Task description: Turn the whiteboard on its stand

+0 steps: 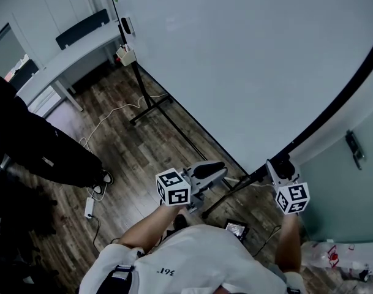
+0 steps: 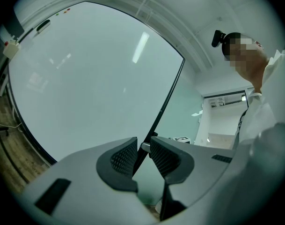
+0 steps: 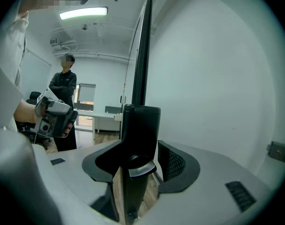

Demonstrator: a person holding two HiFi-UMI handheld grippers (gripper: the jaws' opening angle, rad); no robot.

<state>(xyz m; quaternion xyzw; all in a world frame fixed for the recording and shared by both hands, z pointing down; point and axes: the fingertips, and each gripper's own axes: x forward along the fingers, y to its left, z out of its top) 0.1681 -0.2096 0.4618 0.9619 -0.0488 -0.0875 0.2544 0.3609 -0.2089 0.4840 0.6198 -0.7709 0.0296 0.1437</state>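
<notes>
- Whiteboard: upright on its black stand, blank white face in a dark frame, filling the upper right of the head view; edge-on in the right gripper view.
- At its near end, right post of the stand rising between the jaws of the right gripper; grey lever low on that post, facing the camera.
- Right gripper's jaws spread wide around the post, nothing clamped: a gap showing between post and the ribbed pad on the right; other pad hidden behind the post.
- Left gripper: clear of the board, in front of its lower edge, pointed at the white face; jaws drawn in to a thin slit, nothing between them.
- At the board's far lower corner, a small cream box against the far post.
- Underneath, wood floor, with a white cable looping near the stand's far foot and a power strip lying nearer.
- Further out: pale desk by the far wall; bystander in dark clothes at the left, well apart from the board.
- Bottom right, by the wall, a clear plastic bag.
</notes>
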